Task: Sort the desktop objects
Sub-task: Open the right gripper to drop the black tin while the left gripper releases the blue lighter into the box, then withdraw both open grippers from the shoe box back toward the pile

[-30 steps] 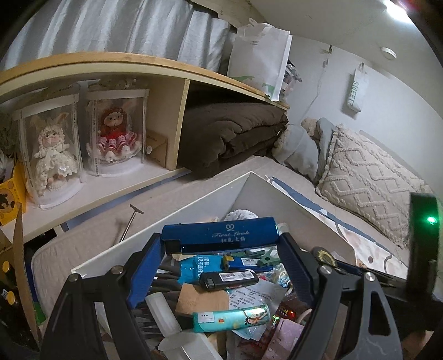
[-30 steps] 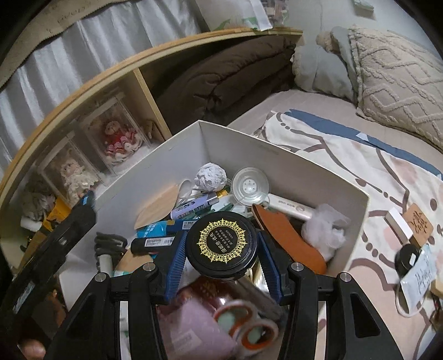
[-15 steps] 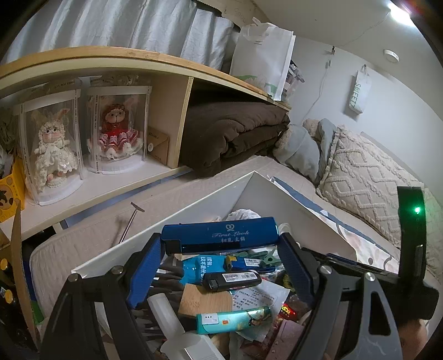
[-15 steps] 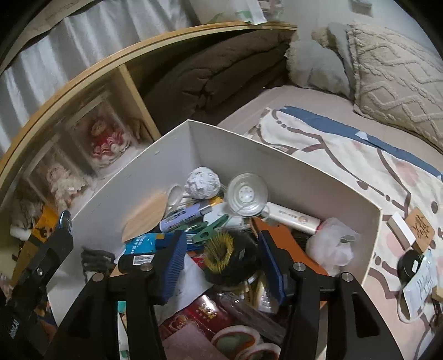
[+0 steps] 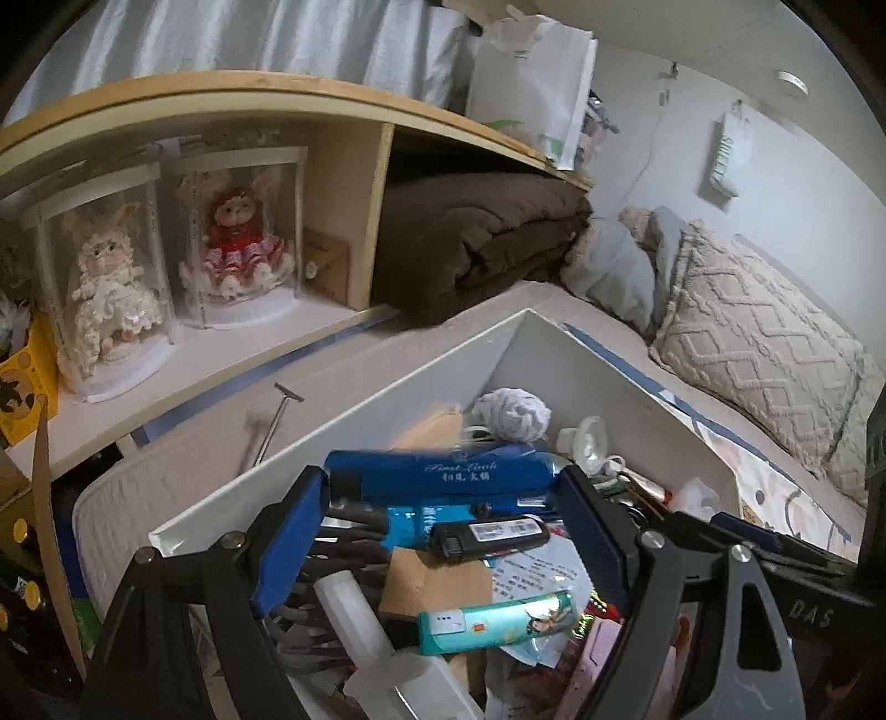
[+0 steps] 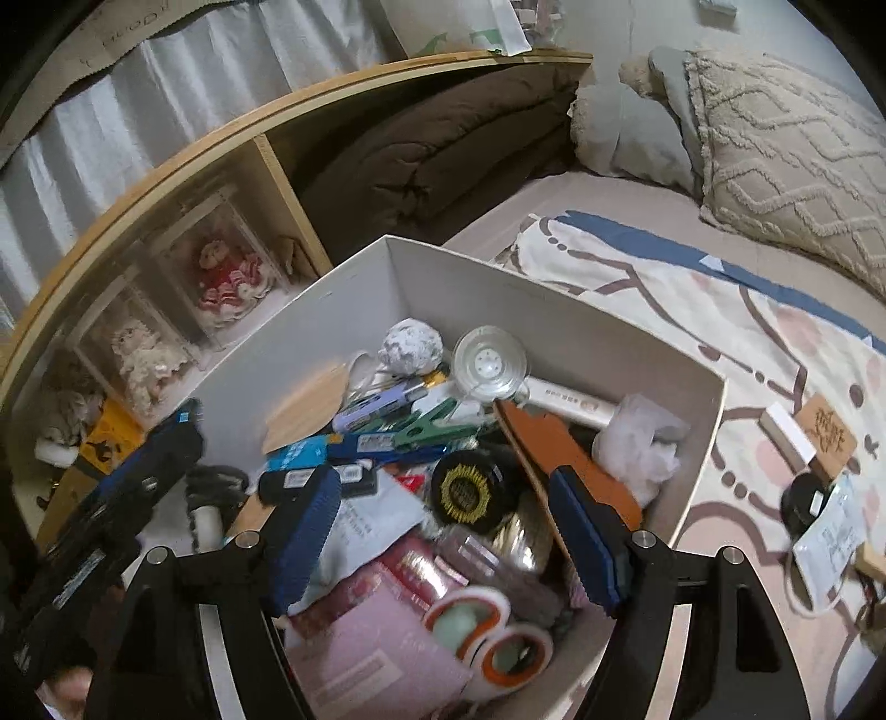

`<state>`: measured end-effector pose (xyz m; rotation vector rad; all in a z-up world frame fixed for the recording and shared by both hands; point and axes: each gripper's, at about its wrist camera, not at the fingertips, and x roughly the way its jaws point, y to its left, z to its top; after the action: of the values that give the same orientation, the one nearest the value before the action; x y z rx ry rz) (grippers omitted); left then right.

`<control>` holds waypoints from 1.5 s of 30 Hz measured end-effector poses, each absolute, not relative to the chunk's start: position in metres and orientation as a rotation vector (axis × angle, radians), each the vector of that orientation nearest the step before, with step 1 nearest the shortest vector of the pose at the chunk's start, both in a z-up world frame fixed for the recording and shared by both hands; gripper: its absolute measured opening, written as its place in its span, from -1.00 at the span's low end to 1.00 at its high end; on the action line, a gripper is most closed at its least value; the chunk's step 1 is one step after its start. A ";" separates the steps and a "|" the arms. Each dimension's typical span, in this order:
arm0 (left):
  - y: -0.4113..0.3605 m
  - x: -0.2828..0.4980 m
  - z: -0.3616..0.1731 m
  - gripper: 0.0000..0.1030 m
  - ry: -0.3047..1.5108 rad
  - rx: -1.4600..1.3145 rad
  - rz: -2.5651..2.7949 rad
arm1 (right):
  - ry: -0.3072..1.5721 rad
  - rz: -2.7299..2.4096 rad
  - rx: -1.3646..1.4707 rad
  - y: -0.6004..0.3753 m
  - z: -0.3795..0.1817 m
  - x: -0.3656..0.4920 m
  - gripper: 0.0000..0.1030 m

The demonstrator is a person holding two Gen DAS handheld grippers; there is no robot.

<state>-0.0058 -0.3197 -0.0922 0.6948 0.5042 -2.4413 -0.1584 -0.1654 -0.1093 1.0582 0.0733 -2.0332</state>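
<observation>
Left gripper (image 5: pixel 443 498) over white box (image 5: pixel 421 382), jaws just opening; blue case (image 5: pixel 437 471) blurred between pads, contact with pads unclear. Right gripper (image 6: pixel 443 526) jaws apart, just widening, nothing between pads; black round tin (image 6: pixel 470 490) lies among clutter mid-box, beside orange strip (image 6: pixel 570 459).

A bedroom corner: a wooden shelf (image 5: pixel 382 119) runs along the bed (image 5: pixel 354 365), holding two boxed dolls (image 5: pixel 166 260) and a folded brown blanket (image 5: pixel 487 238). Pale curtains (image 5: pixel 249 39) hang above. A knitted cushion (image 5: pixel 758 343) leans against the white wall (image 5: pixel 692 111), where a small bag (image 5: pixel 731 149) hangs.
</observation>
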 end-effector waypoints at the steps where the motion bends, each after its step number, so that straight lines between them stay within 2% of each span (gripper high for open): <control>1: -0.318 -0.005 -0.091 0.93 0.506 0.688 -2.448 | 0.074 -2.033 1.055 -0.164 -0.109 -0.156 0.50; 3: -0.315 -0.002 -0.087 0.98 0.496 0.658 -2.446 | 0.083 -2.037 1.046 -0.161 -0.109 -0.152 0.50; 22: -0.311 -0.002 -0.082 0.98 0.464 0.654 -2.433 | 0.084 -2.071 0.977 -0.135 -0.114 -0.149 0.51; 24: -0.309 -0.002 -0.082 0.98 0.458 0.655 -2.434 | 0.085 -2.073 0.960 -0.133 -0.113 -0.148 0.69; 25: -0.308 -0.003 -0.082 0.98 0.455 0.657 -2.436 | 0.081 -2.072 0.952 -0.133 -0.113 -0.148 0.89; 26: -0.307 -0.003 -0.082 0.98 0.450 0.659 -2.438 | 0.078 -2.073 0.942 -0.132 -0.113 -0.147 0.94; 30: -0.304 -0.005 -0.081 0.98 0.434 0.663 -2.441 | 0.088 -2.111 0.886 -0.129 -0.110 -0.145 1.00; 45: -0.297 -0.009 -0.082 1.00 0.334 0.665 -2.385 | 0.064 -2.199 0.824 -0.105 -0.111 -0.146 1.00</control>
<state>-0.0092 -0.2972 -0.0821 0.6652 0.3340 -2.3849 -0.1457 -0.1046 -0.1106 0.8240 0.0644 -2.1994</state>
